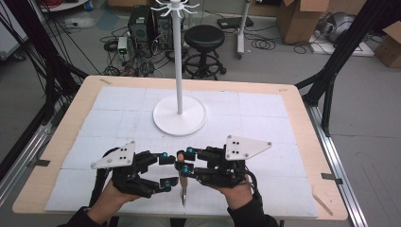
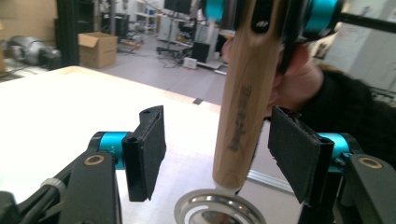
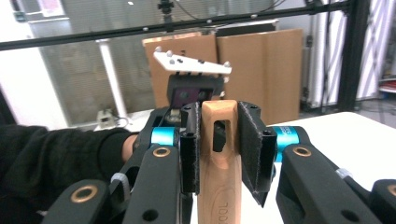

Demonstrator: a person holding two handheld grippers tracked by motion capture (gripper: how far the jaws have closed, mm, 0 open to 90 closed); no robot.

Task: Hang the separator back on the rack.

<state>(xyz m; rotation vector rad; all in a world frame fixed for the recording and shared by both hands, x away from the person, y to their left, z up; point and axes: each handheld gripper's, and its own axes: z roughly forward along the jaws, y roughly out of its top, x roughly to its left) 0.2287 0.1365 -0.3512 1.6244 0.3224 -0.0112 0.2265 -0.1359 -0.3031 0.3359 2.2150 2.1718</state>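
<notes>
A utensil with a pale wooden handle [image 1: 182, 182] and a round metal end [image 1: 183, 197] hangs upright over the table's front edge. My right gripper [image 1: 183, 161] is shut on the top of the handle [image 3: 218, 186], its pads pressing either side of the hanging slot. In the right gripper view its jaws [image 3: 219, 149] clamp the wood. My left gripper [image 1: 167, 170] faces it from the left, open. In the left gripper view the handle [image 2: 243, 107] stands between the left gripper's [image 2: 222, 154] black pads with a gap on each side, and the metal ring [image 2: 219, 210] lies below.
A white stand [image 1: 179, 116] with a round base and a tall pole topped by hooks rises at the middle of the white mat [image 1: 118, 118]. The wooden table edge [image 1: 302, 118] frames the mat. A stool [image 1: 204, 40] and cardboard boxes sit on the floor beyond.
</notes>
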